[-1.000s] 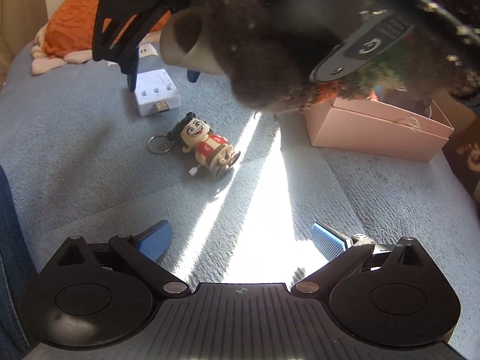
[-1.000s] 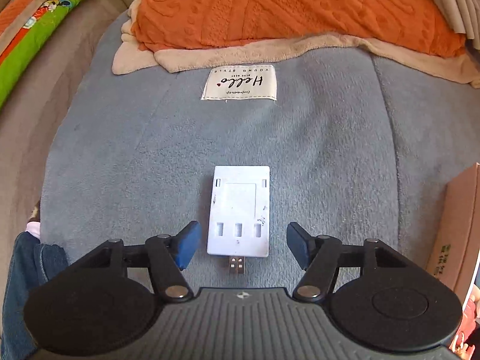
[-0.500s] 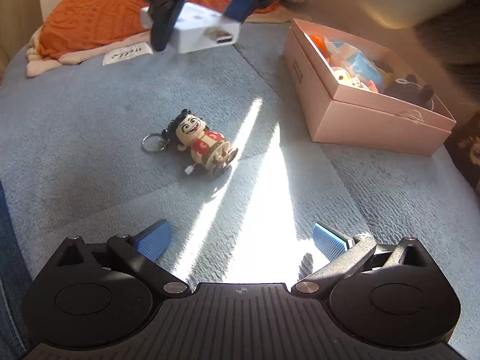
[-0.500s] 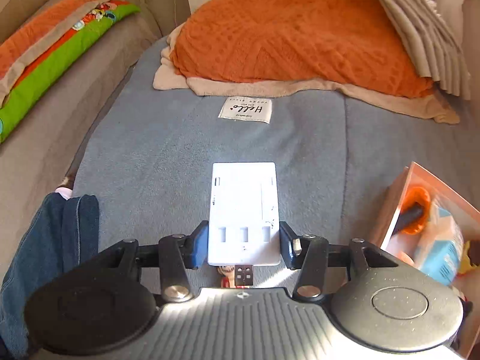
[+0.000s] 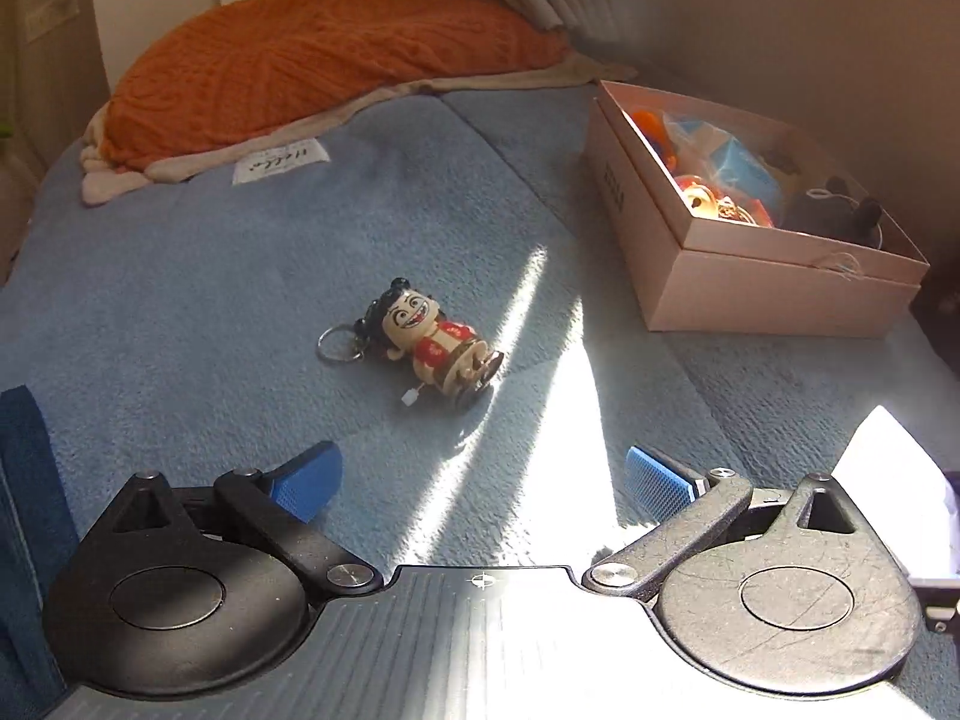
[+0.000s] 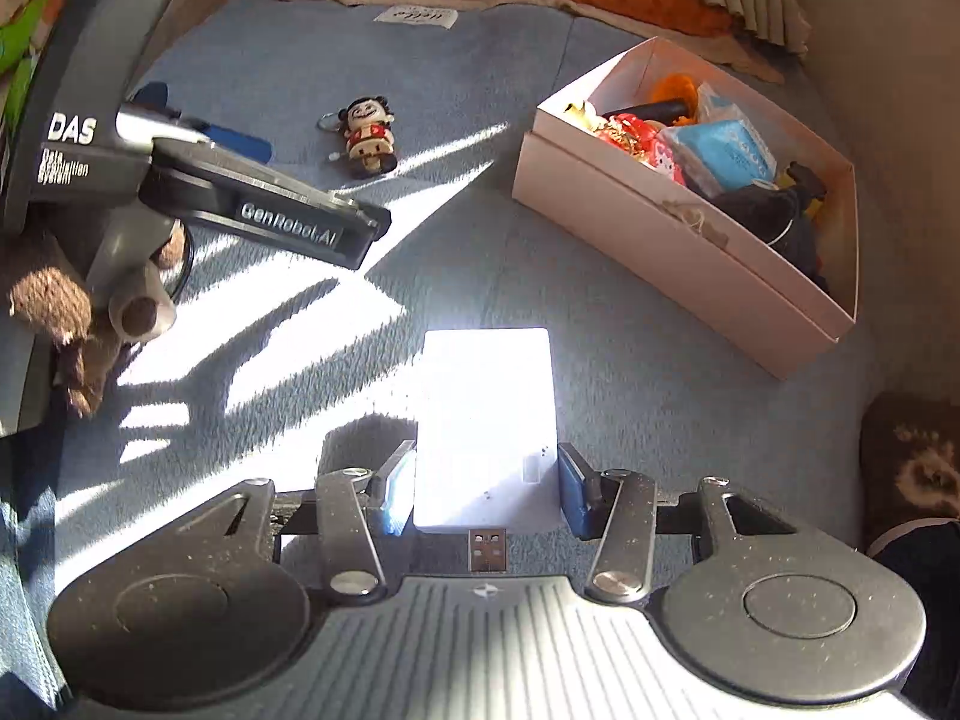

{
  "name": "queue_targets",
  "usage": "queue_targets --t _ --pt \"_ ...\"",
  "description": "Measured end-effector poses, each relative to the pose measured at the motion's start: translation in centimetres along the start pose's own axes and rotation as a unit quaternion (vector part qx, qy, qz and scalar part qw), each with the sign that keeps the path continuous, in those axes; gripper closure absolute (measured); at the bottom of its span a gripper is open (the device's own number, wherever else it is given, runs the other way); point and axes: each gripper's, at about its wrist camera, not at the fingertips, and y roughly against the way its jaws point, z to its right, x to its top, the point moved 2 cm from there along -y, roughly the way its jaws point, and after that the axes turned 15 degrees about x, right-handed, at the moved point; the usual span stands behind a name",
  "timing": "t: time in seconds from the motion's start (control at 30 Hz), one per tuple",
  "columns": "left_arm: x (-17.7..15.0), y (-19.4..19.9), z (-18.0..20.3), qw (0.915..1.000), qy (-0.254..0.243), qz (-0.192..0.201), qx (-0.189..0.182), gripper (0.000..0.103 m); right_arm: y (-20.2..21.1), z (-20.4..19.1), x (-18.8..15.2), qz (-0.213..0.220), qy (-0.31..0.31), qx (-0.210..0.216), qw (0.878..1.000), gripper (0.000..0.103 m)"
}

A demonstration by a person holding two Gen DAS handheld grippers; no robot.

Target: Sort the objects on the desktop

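My right gripper is shut on a white USB hub, its plug pointing back at the camera, held above the blue blanket in bright sun. The hub's corner shows at the right edge of the left wrist view. An open pink box with several small items lies ahead to the right. A doll keychain lies on its back on the blanket, a little ahead of my left gripper, which is open with nothing between its blue pads. From the right wrist view the left gripper is at the far left, the keychain beyond it.
The pink box sits right of the keychain. An orange pillow and a white label lie at the back. A brown fuzzy sleeve holds the left tool. Denim is at the left edge, a brown slipper at the right.
The right gripper closed on the white hub, lifted it off the blanket and carried it across to the right, near the pink box. The left gripper hardly moved.
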Motion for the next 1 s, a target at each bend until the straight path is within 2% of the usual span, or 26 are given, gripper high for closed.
queue_targets --t 0.07,0.1,0.23,0.3,0.4,0.47,0.53,0.6,0.63,0.7,0.77,0.83,0.9,1.0 --pt "0.7 0.0 -0.4 0.9999 0.012 0.007 0.004 0.000 -1.4 -1.6 -1.0 -0.027 0.045 -0.013 0.999 0.045" --pt "1.1 -0.1 -0.6 0.9998 0.017 0.009 0.005 0.000 -1.7 -2.4 -1.4 -0.029 0.067 -0.018 0.997 0.036" --pt "2.7 -1.1 -1.0 0.9994 0.028 0.016 0.010 0.000 -1.5 -4.7 -2.1 -0.008 0.134 -0.034 0.990 0.012" --pt "3.7 -2.0 -0.8 0.9991 0.034 0.013 0.023 0.000 -1.1 -5.7 -2.3 0.004 0.160 -0.042 0.986 0.007" --pt "4.7 -3.5 -0.4 0.9987 0.038 -0.001 0.034 0.005 -0.5 -6.0 -2.1 0.009 0.157 -0.031 0.987 0.004" --pt "5.0 -4.6 0.0 0.9983 0.032 -0.021 0.043 0.027 0.0 -5.4 -1.9 0.007 0.136 -0.016 0.991 0.004" --pt "4.9 -5.3 0.1 0.9976 0.035 -0.033 0.050 0.028 0.4 -4.6 -1.6 0.004 0.107 -0.013 0.994 0.003" --pt "4.5 -5.6 0.1 0.9977 0.027 -0.031 0.053 0.034 0.6 -3.4 -1.6 -0.001 0.074 -0.012 0.997 0.001" --pt "4.3 -5.4 0.1 0.9979 0.020 -0.025 0.056 0.042 0.5 -3.0 -1.5 -0.002 0.064 -0.016 0.998 0.000" --pt "3.9 -4.7 0.0 0.9987 0.009 -0.017 0.047 0.045 0.2 -2.2 -1.5 -0.003 0.050 -0.032 0.998 0.000" --pt "3.5 -3.3 0.0 0.9997 0.002 -0.015 0.018 0.069 -0.4 -1.5 -1.4 -0.001 0.038 -0.042 0.998 0.000" --pt "2.6 -1.5 0.4 0.9998 -0.012 -0.008 -0.012 0.070 -0.9 -1.1 -1.5 -0.001 0.034 -0.046 0.998 0.001" --pt "1.3 0.7 1.4 0.9983 -0.038 0.004 -0.045 0.070 -1.6 -1.2 -1.7 -0.007 0.046 -0.056 0.997 0.006" --pt "-0.4 2.9 2.2 0.9951 -0.057 0.018 -0.078 0.061 -1.9 -1.7 -2.0 -0.019 0.065 -0.063 0.996 0.015"
